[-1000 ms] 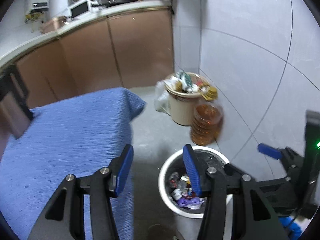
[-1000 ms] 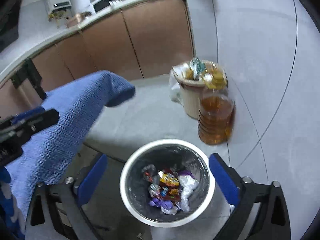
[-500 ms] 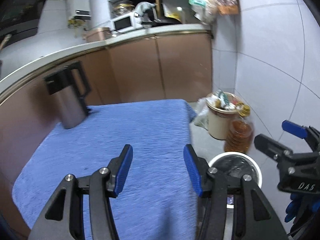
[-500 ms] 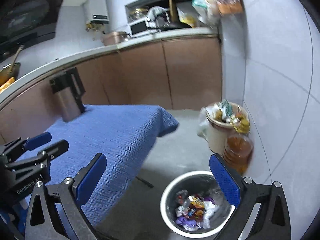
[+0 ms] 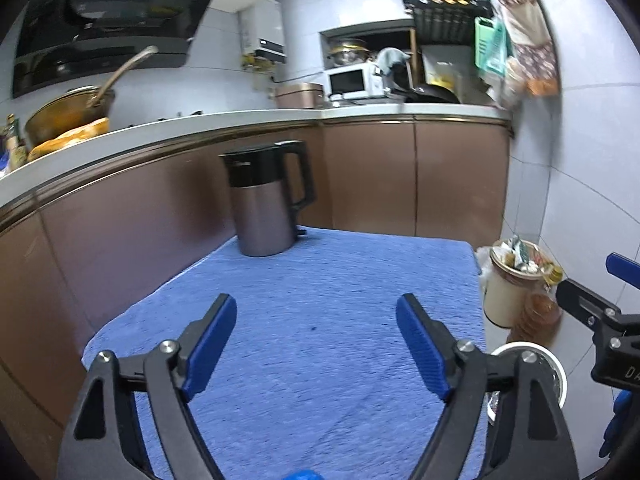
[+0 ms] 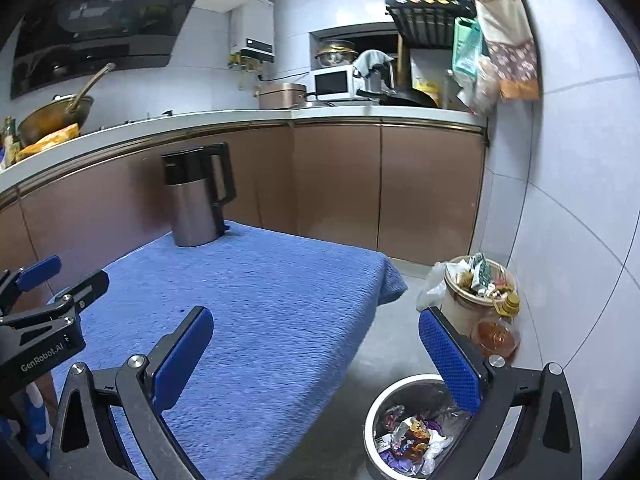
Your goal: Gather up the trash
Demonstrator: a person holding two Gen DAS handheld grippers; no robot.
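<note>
From the left wrist view, you are holding the left gripper [image 5: 316, 344] spread wide with nothing between its blue pads [image 5: 210, 344], and it is hovering over the blue cloth [image 5: 320, 280] that covers the table. A steel kettle [image 5: 266, 200] is standing upright at about 11 o'clock on the far edge of the cloth. No trash is showing anywhere on the cloth from here. The white bin [image 5: 556, 364] is peeking out at 4 o'clock, mostly hidden behind the gripper's frame, and the right gripper's body is sitting at 3 o'clock.

From the right wrist view, you are keeping the right gripper [image 6: 316, 356] just as wide apart and empty. The bin [image 6: 374, 420] is standing on the floor at 5 o'clock, beside the table's corner, with crumpled wrappers [image 6: 412, 440] lying loose in its bottom. At 3 o'clock a beige pail [image 6: 460, 312] is overflowing with scraps, and an oil bottle [image 6: 496, 332] is standing just beside it, against the wall.

The wrappers are looking light, thin and crinkly, so they will likely crush and slip rather than resist; pinching a bunched fold should be holding better than a flat edge. With the cloth bare, the collecting is probably finished or nearly so.
</note>
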